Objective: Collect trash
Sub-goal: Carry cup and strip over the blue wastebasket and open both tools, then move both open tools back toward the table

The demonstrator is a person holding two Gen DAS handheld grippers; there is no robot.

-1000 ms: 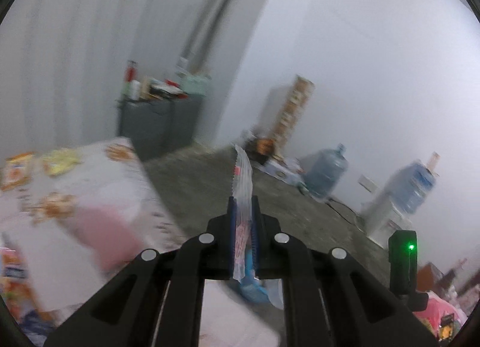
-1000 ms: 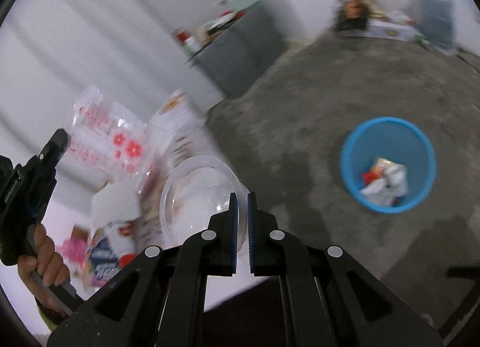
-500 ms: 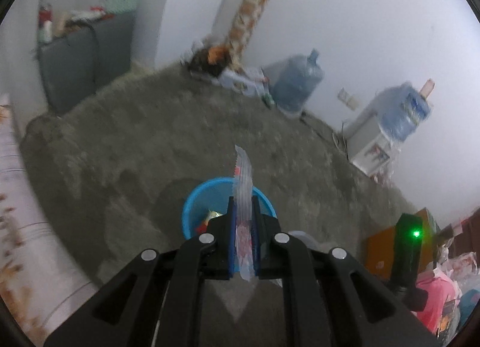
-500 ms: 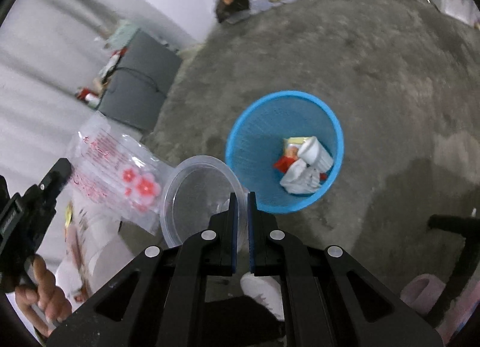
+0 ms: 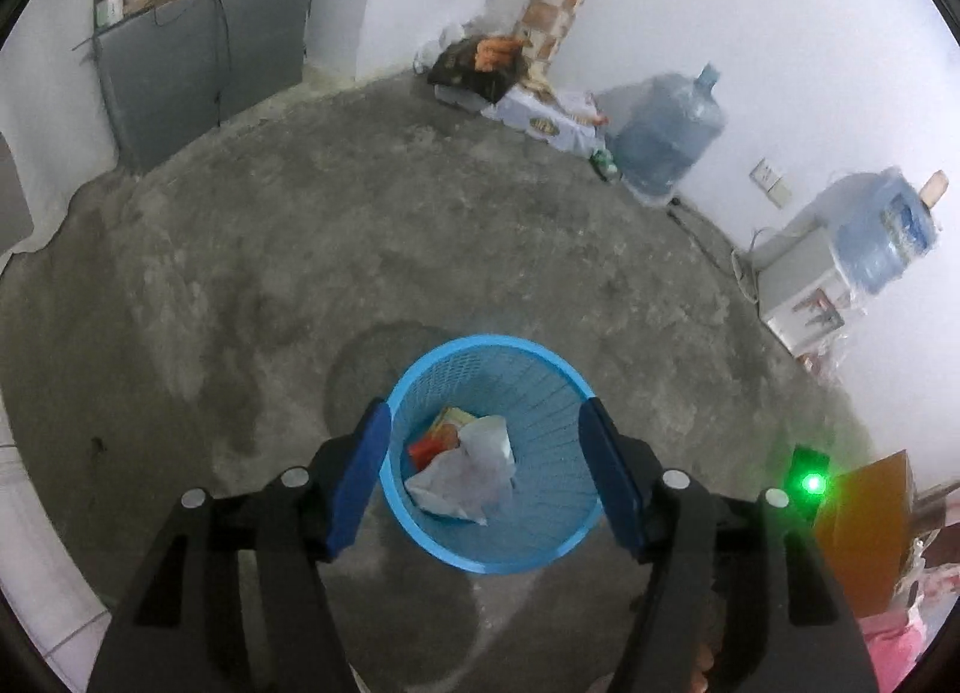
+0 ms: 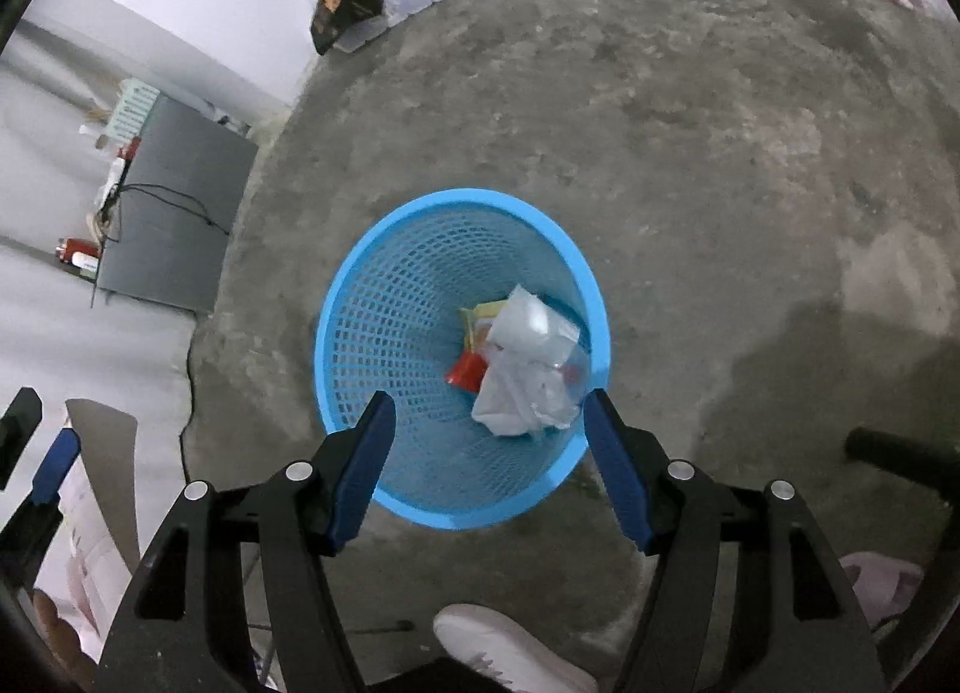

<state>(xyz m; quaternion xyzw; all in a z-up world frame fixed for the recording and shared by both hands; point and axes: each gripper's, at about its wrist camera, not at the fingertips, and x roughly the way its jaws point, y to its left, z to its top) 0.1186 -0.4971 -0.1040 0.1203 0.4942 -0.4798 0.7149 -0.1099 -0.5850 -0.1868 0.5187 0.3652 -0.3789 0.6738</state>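
A blue mesh basket stands on the concrete floor right below both grippers. My left gripper hangs over it; its jaws are opening and nothing is between them. Seen from the right wrist, the same basket lies under my right gripper, whose jaws are also opening with nothing between them. Inside the basket is a pile of trash: clear plastic on top of white, yellow and red wrappers. The trash also shows between the left fingers. One blue-padded finger of the left gripper shows at the far left.
A grey cabinet with clutter on top stands against the far wall. Boxes and two water bottles line the wall. An orange board leans at right. A person's white shoe is near the basket.
Both grippers swung away from the table and down over the basket, then their jaws parted. The clear printed bag and the clear round lid left the jaws; clear plastic now lies in the basket.
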